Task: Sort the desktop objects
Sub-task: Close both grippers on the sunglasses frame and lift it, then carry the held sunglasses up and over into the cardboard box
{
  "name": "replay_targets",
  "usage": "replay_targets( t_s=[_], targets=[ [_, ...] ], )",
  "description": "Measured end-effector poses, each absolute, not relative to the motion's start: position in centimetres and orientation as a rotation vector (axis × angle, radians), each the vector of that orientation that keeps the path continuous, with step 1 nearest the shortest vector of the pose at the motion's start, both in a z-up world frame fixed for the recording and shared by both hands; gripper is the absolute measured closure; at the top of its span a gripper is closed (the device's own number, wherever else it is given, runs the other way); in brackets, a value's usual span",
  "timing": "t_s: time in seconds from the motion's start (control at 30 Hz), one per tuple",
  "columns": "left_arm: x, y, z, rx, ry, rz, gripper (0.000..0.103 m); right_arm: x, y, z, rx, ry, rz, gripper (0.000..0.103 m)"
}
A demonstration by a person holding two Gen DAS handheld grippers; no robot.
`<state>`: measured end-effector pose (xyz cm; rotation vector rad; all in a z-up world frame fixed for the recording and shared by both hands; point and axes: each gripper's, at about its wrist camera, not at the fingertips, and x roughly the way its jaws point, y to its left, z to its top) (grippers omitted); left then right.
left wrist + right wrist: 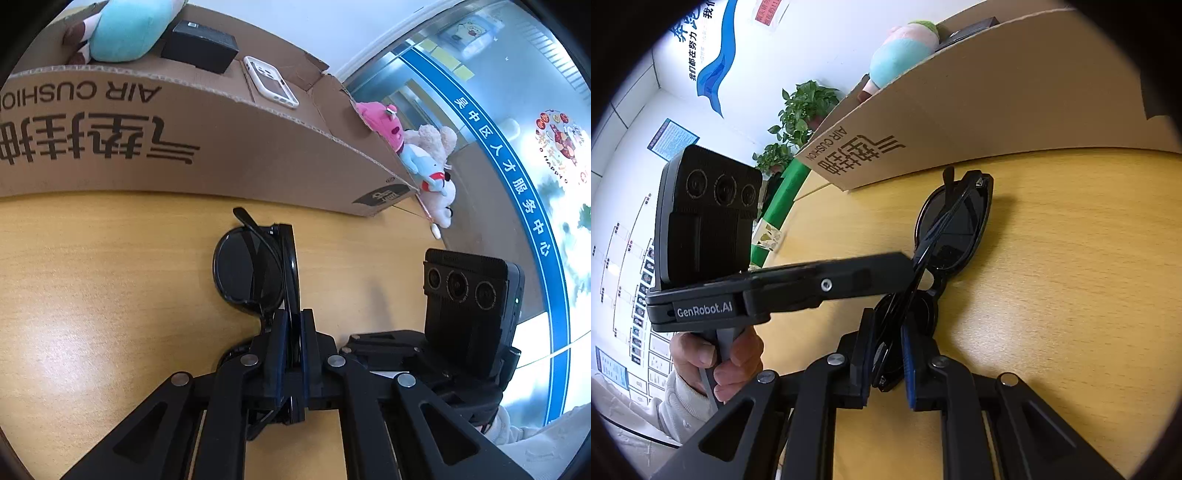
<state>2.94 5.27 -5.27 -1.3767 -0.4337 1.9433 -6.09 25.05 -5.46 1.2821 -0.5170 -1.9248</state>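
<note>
I have both sets of fingers [293, 332] pinched on the folded sunglasses [255, 269], long axis pointing straight ahead toward the cardboard box [221, 147] just beyond, right fingers [888, 354] nearer the tail end.

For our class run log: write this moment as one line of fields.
step: grasp | left hand-held gripper: shut on sunglasses | right hand-held gripper: shut on sunglasses | sunglasses: folded, over wooden desk | cardboard box: behind

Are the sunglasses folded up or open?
Folded. The sunglasses have their arms tucked across the lenses, and the left gripper pinches them flat.
</note>
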Motion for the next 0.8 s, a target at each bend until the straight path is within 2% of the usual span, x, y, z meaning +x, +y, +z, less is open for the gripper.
replay_targets(
  t_s=[0.27,0.33,0.4,0.47,0.67,0.73,0.8],
  targets=[
    [3.4,4.8,-5.4,-1.375,-0.448,1.899,0.099,-6.7,24.3,-5.0,1.284,-0.503,-1.939,0.091],
    [3.2,4.3,-5.5,-1.389,-0.489,1.895,0.09,-6.8,24.3,-4.9,1.287,-0.497,-1.944,0.091],
    [3.0,4.0,-5.5,-1.403,-0.496,1.897,0.065,-7.1,24.1,-4.9,1.291,-0.501,-1.946,0.091],
    [2.9,4.1,-5.4,-1.385,-0.506,1.891,0.057,-7.3,24.3,-5.0,1.297,-0.509,-1.94,0.091],
    [2.8,5.7,-5.2,-1.34,-0.495,1.812,0.061,-8.0,24.0,-5.1,1.305,-0.494,-1.904,0.091],
    [2.9,6.6,-5.2,-1.355,-0.45,1.826,0.07,-8.1,23.7,-5.0,1.305,-0.482,-1.899,0.091],
    [2.8,6.6,-5.7,-1.394,-0.434,1.838,0.096,-8.2,23.7,-5.0,1.303,-0.471,-1.895,0.09]
  ],
)
